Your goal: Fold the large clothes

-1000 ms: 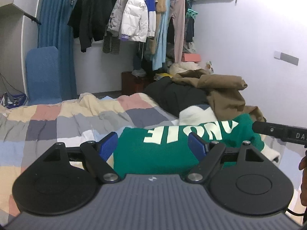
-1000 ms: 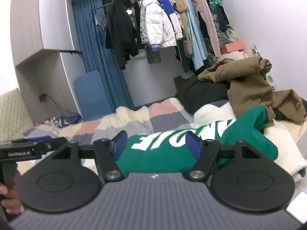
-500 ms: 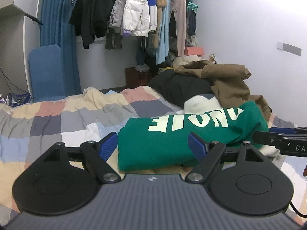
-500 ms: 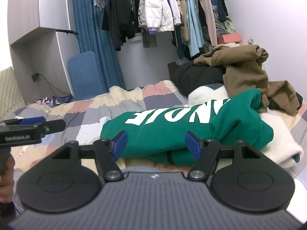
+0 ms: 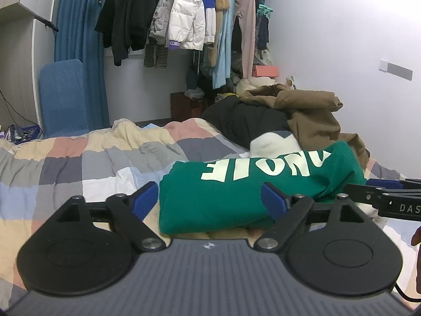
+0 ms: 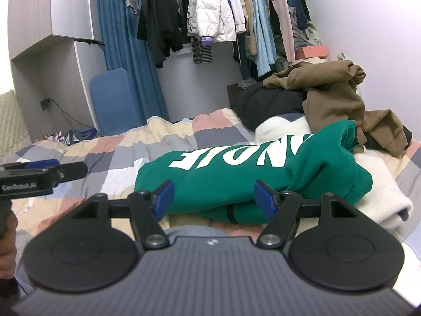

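Observation:
A folded green sweatshirt (image 5: 223, 205) with white letters lies on the checked quilt (image 5: 92, 163), its right end resting on a white garment (image 5: 273, 142). My left gripper (image 5: 209, 200) sits just short of its near edge, jaws opening, blue pads clear of the cloth. In the right wrist view the same sweatshirt (image 6: 223, 179) lies ahead of my right gripper (image 6: 214, 197), which stands open and holds nothing. Each gripper shows in the other's view: the right gripper (image 5: 381, 194) at the right edge, the left gripper (image 6: 44, 173) at the left edge.
A heap of clothes lies behind the sweatshirt: a brown garment (image 5: 310, 115) over a black one (image 5: 244, 123). Hanging clothes (image 5: 184, 18) and a blue chair (image 5: 63, 97) stand past the bed's far end. A wall runs along the right. A hand (image 6: 8, 226) holds the left gripper.
The sweatshirt, close between both grippers' pads a second ago, now lies farther off with its near edge and quilt showing. The left pads stand slightly wider apart.

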The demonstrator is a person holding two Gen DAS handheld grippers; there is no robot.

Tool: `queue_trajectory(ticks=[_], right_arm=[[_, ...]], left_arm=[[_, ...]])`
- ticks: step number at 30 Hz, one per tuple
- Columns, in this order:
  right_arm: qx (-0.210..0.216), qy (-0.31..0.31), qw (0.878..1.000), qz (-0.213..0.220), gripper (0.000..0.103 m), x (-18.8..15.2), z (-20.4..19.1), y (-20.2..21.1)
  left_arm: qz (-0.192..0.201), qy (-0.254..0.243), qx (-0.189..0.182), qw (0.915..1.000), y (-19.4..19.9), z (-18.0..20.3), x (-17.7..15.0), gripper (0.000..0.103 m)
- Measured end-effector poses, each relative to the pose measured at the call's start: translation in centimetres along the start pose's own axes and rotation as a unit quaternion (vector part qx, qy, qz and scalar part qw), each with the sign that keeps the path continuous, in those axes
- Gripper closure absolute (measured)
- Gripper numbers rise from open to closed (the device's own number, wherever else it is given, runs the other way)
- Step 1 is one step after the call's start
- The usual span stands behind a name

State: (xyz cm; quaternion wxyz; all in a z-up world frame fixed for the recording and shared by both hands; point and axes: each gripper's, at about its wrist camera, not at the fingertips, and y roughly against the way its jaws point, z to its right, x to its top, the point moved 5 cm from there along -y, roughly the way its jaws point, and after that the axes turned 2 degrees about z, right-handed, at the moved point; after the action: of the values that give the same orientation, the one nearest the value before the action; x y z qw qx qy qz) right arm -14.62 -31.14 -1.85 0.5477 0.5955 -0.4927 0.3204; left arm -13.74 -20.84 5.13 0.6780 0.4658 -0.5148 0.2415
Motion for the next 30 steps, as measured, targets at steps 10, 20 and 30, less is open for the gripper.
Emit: queue_trajectory(ticks=[10, 20, 30], right_arm=[[-0.007, 0.002, 1.0, 0.002, 0.034, 0.1, 0.2, 0.2], [-0.014, 0.004, 1.0, 0.003, 0.034, 0.1, 0.2, 0.4], [-0.043, 0.004, 0.999, 0.006, 0.0, 0.3, 0.7, 0.7]], left_arm=[[0.005, 0.003, 0.002, 1.0, 0.4, 0.6, 0.2, 0.004], [0.011, 0.011, 0.0, 0.9999, 0.9, 0.6, 0.3, 0.002], [0.011, 0.011, 0.0, 0.9999, 1.1, 0.6, 0.3, 0.001]])
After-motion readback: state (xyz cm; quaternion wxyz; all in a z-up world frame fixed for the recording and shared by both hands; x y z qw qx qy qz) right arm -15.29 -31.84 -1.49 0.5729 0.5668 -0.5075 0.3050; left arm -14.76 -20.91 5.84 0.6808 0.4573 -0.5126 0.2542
